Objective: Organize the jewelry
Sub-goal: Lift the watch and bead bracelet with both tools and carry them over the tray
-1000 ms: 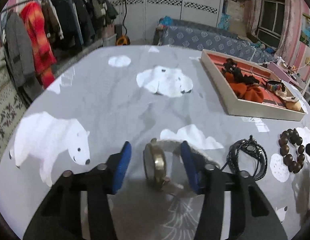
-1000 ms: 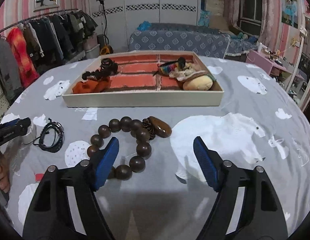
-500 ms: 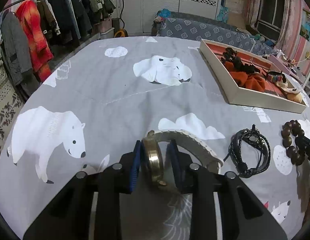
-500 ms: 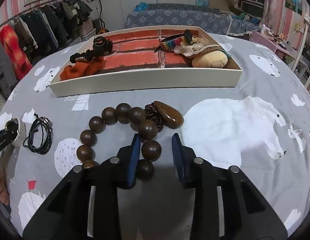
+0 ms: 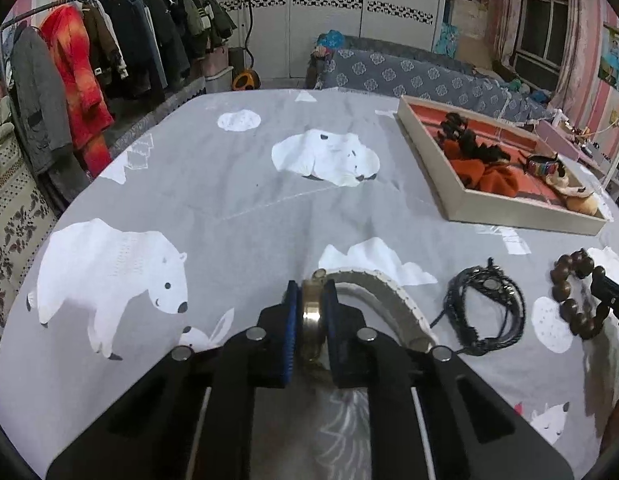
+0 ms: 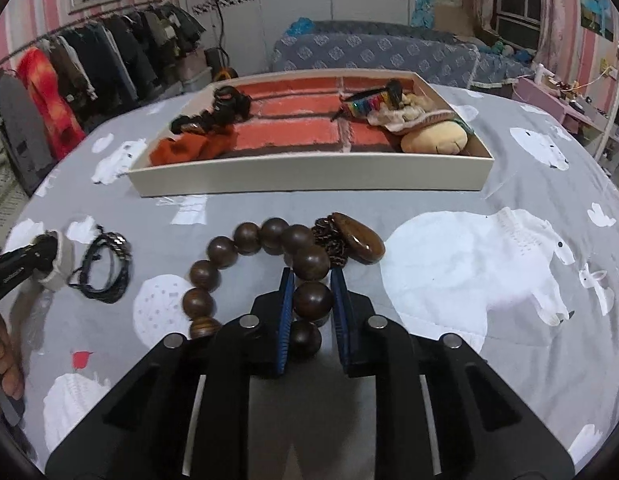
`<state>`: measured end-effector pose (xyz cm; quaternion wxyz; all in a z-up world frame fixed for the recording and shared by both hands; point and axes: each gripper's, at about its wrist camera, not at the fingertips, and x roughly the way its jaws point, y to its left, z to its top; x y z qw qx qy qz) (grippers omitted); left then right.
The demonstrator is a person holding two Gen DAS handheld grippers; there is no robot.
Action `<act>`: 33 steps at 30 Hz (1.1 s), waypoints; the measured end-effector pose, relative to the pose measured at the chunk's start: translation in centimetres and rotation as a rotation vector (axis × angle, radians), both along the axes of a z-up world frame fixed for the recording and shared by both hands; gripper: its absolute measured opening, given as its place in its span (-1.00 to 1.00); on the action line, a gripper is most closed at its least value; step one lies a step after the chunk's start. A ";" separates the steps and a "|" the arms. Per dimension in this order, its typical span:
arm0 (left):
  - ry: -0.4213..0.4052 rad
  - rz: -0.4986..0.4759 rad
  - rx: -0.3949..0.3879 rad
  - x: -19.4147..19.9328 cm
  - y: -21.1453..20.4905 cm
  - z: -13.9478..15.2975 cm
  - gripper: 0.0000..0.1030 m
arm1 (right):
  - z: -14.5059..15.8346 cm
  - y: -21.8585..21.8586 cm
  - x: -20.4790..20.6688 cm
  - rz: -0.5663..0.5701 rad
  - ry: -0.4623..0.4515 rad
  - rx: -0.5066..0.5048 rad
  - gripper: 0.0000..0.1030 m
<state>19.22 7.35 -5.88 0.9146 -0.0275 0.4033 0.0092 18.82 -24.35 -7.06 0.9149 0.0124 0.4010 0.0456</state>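
L hand-held gripper (image 5: 311,312) pinches brass-cased watch (image 5: 311,316); R hand-held gripper (image 6: 312,296) glossy round wood beads (image 6: 311,261).

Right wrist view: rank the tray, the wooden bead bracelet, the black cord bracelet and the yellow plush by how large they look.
1. tray, widest by far.
2. wooden bead bracelet; it lies nearest the camera, which inflates it.
3. and 4. black cord bracelet and yellow plush look about alike; not ranked, since the plush sits farther back.

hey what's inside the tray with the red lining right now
In the tray: an orange cloth and dark tangled pieces at its left, a rainbow bangle and a tan pouch at its right. Anything beneath them is covered.
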 end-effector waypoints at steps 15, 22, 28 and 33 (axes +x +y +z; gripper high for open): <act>-0.105 -0.050 0.032 -4.2 -4.2 5.1 -0.76 | 6.2 -1.3 -5.0 0.102 -0.188 0.045 -0.62; -0.130 -0.082 0.045 -4.9 -7.6 6.6 -0.77 | 7.3 -4.0 -6.5 0.082 -0.228 0.056 -0.62; -0.178 -0.113 0.025 -4.0 -10.7 8.2 -0.76 | 8.4 -5.9 -7.1 0.078 -0.255 0.029 -0.62; -0.222 -0.156 0.023 -1.8 -12.8 10.1 -0.76 | 10.4 -6.8 -6.3 0.085 -0.293 -0.004 -0.62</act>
